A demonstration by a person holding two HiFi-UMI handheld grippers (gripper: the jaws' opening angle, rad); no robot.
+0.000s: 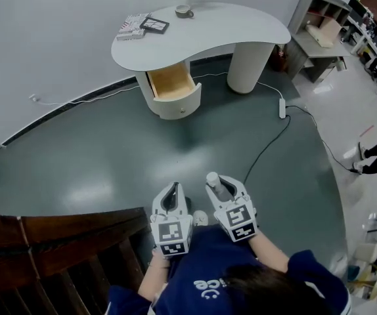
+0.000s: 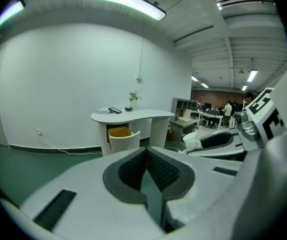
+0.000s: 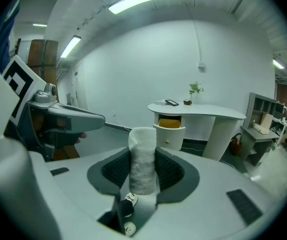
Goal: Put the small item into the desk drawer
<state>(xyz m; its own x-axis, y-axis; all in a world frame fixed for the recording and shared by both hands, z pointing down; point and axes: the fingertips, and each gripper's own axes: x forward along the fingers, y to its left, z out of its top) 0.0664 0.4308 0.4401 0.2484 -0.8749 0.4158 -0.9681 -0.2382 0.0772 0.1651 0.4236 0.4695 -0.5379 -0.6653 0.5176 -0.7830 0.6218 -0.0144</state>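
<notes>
A white curved desk (image 1: 228,28) stands across the dark floor, and its drawer (image 1: 172,84) is pulled open, showing a wooden inside. My right gripper (image 1: 216,181) is held low in front of the person and is shut on the small item (image 1: 212,178), a white roll that stands upright between the pads (image 3: 171,171). The right gripper view shows the small item (image 3: 143,164) in line with the distant drawer (image 3: 169,126). My left gripper (image 1: 173,186) is beside it on the left, shut with nothing in it; in its own view the left gripper's (image 2: 146,151) jaws meet.
A dark wooden structure (image 1: 44,241) stands at the lower left. A cable and a power strip (image 1: 282,107) lie on the floor right of the desk. Books (image 1: 133,26), a flat dark frame (image 1: 155,25) and a plant pot (image 1: 184,10) sit on the desk. A grey shelf unit (image 1: 320,25) is at the upper right.
</notes>
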